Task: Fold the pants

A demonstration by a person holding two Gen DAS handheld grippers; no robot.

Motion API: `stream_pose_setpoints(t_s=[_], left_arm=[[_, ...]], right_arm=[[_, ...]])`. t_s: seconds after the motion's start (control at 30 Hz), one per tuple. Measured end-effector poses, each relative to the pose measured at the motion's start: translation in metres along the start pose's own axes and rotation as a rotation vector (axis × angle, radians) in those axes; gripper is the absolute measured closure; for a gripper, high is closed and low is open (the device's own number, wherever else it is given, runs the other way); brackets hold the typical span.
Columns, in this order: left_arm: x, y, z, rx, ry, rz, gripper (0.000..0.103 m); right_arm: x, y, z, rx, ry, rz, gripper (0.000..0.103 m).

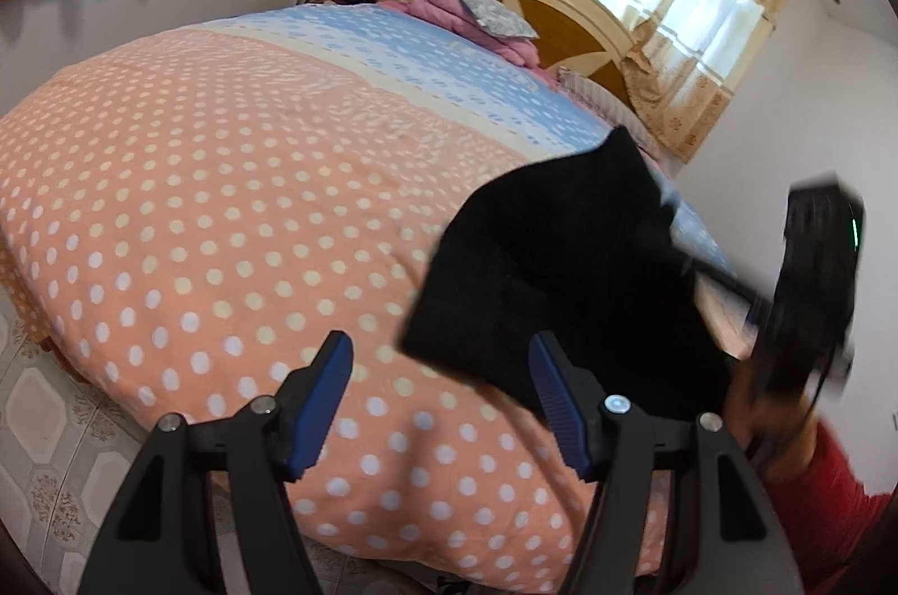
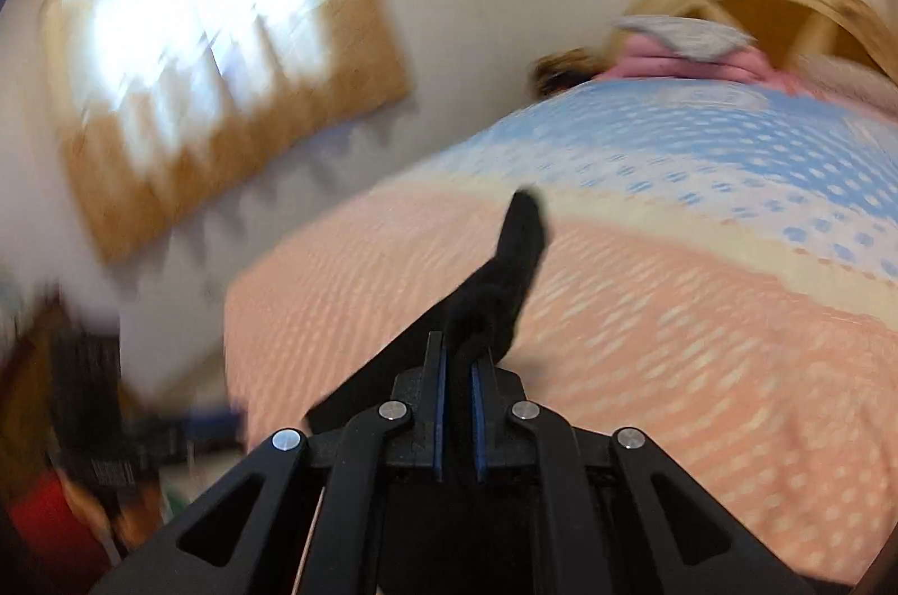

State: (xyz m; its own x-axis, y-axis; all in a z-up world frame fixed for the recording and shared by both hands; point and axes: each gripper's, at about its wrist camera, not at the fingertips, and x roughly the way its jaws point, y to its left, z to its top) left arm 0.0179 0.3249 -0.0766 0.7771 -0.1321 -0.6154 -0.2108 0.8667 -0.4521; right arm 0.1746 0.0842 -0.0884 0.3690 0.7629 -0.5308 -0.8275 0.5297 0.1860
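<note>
The black pants (image 1: 561,269) hang in the air over the right side of the bed, bunched, with a loose edge trailing toward the bedspread. My right gripper (image 2: 457,353) is shut on a gathered fold of the pants (image 2: 516,247), and black cloth fills the narrow gap between its blue pads. In the left wrist view its blurred black body (image 1: 814,286) shows at the right, held by a hand (image 1: 752,404). My left gripper (image 1: 440,342) is open above the bed's near edge. Nothing lies between its blue pads, and the pants hang just behind its right finger (image 1: 553,387).
The bed carries a peach and blue dotted cover (image 1: 196,202). Pink bedding (image 1: 449,5) and a grey pillow (image 1: 482,5) lie against the wooden headboard (image 1: 567,28). Tiled floor (image 1: 45,426) shows at the lower left. A red sleeve (image 1: 830,494) is at the right.
</note>
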Motion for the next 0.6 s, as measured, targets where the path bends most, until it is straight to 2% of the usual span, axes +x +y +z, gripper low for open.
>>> stream_pose_setpoints(t_s=[0.1,0.17,0.23,0.27,0.33,0.37,0.47,0.53,0.6], left_arm=[[-0.005,0.010,0.002,-0.016,-0.015,0.037,0.035],[-0.008,0.015,0.002,-0.028,-0.026,0.049,0.035],[-0.011,0.017,0.004,-0.026,-0.037,0.055,0.035],[-0.011,0.016,0.004,-0.022,-0.041,0.057,0.035],[-0.012,0.012,0.007,-0.008,-0.046,0.048,0.035],[-0.011,0.008,0.007,0.002,-0.049,0.036,0.035],[-0.002,-0.012,0.007,0.042,-0.052,0.017,0.035],[0.010,-0.023,0.007,0.067,-0.043,0.012,0.035],[0.024,-0.033,0.007,0.095,-0.026,0.010,0.035]], right_arm=[[0.040,0.049,-0.041,-0.147,0.104,0.045,0.095],[0.065,0.077,-0.072,-0.252,0.189,0.012,0.094],[0.060,0.089,-0.081,-0.316,0.143,-0.050,0.092],[0.054,0.089,-0.080,-0.316,0.137,-0.038,0.088],[0.040,0.077,-0.074,-0.218,0.161,0.082,0.050],[0.030,0.070,-0.073,-0.157,0.163,0.121,0.042],[-0.009,0.043,-0.074,0.019,0.103,0.174,0.042],[-0.040,0.012,-0.074,0.148,0.051,0.136,0.042],[-0.069,-0.028,-0.072,0.223,0.003,0.054,0.042]])
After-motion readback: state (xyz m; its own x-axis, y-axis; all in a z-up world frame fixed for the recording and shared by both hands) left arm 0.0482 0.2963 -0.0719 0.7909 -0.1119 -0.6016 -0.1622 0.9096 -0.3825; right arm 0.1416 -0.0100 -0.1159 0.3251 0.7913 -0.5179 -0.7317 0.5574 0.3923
